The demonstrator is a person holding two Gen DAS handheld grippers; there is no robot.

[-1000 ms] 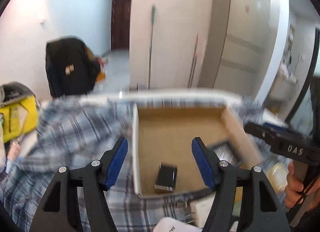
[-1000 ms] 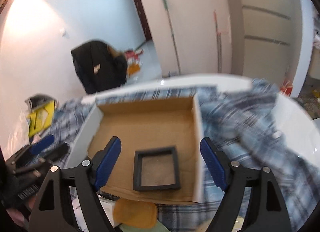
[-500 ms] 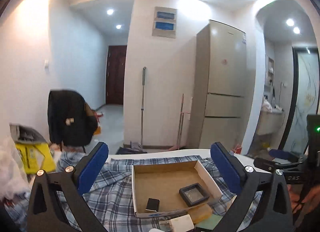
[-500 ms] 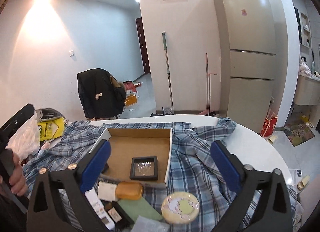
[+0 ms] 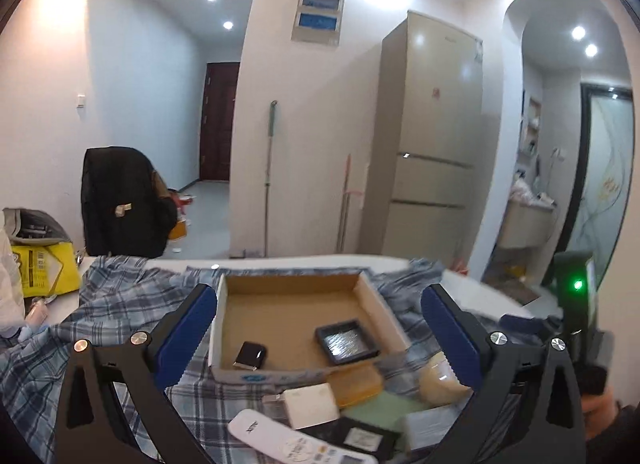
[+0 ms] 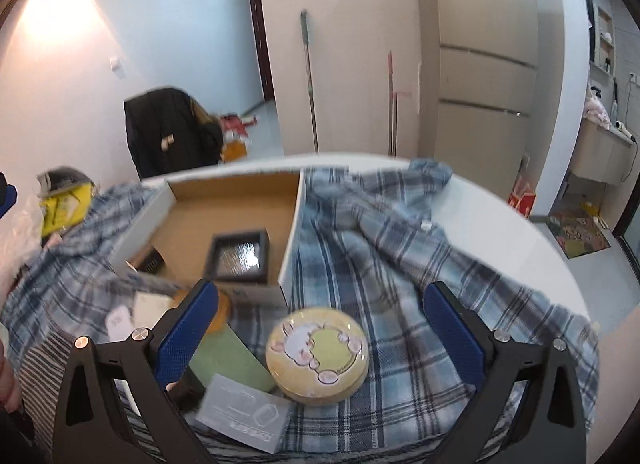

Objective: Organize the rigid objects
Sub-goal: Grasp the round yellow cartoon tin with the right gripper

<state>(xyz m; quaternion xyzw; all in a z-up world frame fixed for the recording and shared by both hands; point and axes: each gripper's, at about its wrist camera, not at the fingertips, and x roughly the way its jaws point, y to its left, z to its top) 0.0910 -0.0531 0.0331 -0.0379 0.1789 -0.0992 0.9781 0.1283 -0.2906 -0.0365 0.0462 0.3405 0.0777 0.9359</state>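
An open cardboard box (image 5: 248, 284) (image 6: 224, 188) sits on a plaid cloth and holds a black square frame (image 5: 346, 340) (image 6: 240, 250) and a small black block (image 5: 250, 356). In front of it lie a white remote (image 5: 288, 442), a white adapter (image 5: 310, 404), an orange bar (image 5: 354, 384), a green card (image 6: 228, 360) and a round yellow tin (image 6: 318, 348). My left gripper (image 5: 318, 336) is open and empty, above the loose items. My right gripper (image 6: 320, 332) is open and empty, with the tin between its fingers' span.
The plaid cloth (image 6: 380, 264) covers a round white table (image 6: 500, 232). A yellow bag (image 5: 40, 268) lies at the far left. A chair with a black jacket (image 5: 120, 204) and a fridge (image 5: 428, 152) stand behind.
Both grippers pulled back and up from the box, then came down a little toward the loose items. The right gripper is now over the round tin.
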